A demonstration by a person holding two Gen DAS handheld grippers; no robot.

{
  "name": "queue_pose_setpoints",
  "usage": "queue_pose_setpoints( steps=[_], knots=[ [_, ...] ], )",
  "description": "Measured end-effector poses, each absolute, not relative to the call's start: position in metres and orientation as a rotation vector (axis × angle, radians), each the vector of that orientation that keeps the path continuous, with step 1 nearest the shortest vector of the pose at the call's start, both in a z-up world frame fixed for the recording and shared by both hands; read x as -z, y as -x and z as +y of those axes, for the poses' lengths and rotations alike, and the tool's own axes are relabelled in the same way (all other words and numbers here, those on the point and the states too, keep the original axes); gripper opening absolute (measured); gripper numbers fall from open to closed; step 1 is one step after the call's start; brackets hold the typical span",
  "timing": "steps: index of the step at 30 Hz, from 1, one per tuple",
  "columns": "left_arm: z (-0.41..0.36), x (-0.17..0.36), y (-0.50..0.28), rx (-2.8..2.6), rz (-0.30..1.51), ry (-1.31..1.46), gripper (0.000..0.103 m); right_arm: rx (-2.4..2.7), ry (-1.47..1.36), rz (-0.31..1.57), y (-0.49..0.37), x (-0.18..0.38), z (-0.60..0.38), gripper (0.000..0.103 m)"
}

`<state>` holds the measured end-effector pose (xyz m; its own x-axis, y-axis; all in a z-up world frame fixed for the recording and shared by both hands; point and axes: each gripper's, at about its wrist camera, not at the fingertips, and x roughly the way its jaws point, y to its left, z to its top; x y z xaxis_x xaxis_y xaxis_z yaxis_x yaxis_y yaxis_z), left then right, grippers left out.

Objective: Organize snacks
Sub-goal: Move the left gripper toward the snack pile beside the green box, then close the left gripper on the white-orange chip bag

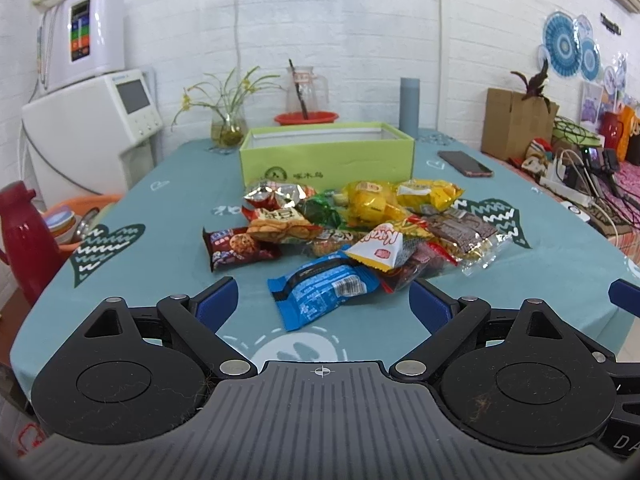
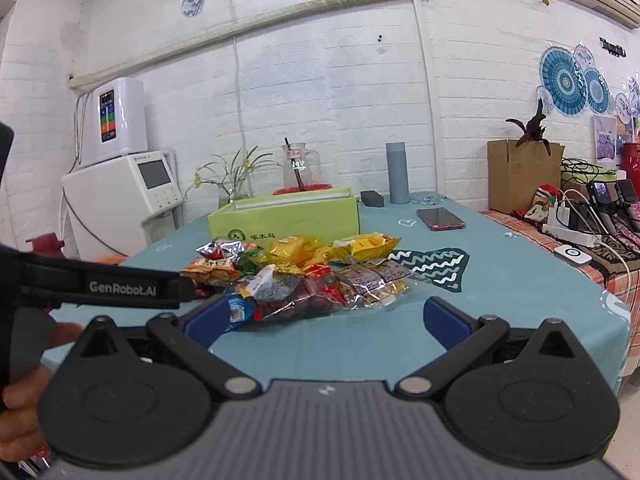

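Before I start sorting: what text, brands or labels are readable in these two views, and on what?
"GenRobot.AI": on the strap of the left gripper's handle, right wrist view.
"DA", cut off by the frame edge: on the left gripper body.
"Kiki", or close to it, uncertain: on the white triangular packet.
Green box: round logo plus Chinese characters, too small to read.
Other snack wrappers and the white appliance panel: blurred, unreadable.

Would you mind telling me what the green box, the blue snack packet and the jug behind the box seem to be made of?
Green box: likely matte cardboard, with flat printed walls and crisp folded edges.
Blue snack packet: probably glossy plastic film, crinkled, with shiny highlights and a crimped end.
Jug: clear glass or hard plastic; the wall shows through it, so I cannot say which.
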<state>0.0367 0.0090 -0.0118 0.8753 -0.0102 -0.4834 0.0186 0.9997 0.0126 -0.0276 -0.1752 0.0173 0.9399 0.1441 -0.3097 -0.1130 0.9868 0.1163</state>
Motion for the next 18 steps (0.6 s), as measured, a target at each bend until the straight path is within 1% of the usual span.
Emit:
queue_pose_setpoints(
  steps=[4,12,13,18],
  knots=[
    [0.013,0.017,-0.048,0.021,0.536,0.0,0.079,-0.144,-0.086,0.348,0.018,-0.012,-0.17,0.103],
    [0.019,0.021,-0.067,0.028,0.571,0.004,0.079,-0.188,-0.067,0.386,0.003,-0.008,-0.159,0.103],
    [0.018,0.021,-0.069,0.033,0.573,0.002,0.077,-0.193,-0.066,0.389,0.001,-0.008,-0.158,0.103],
    [0.023,0.011,-0.08,0.101,0.571,-0.019,0.075,-0.225,-0.053,0.394,-0.013,-0.011,-0.153,0.103]
  ],
)
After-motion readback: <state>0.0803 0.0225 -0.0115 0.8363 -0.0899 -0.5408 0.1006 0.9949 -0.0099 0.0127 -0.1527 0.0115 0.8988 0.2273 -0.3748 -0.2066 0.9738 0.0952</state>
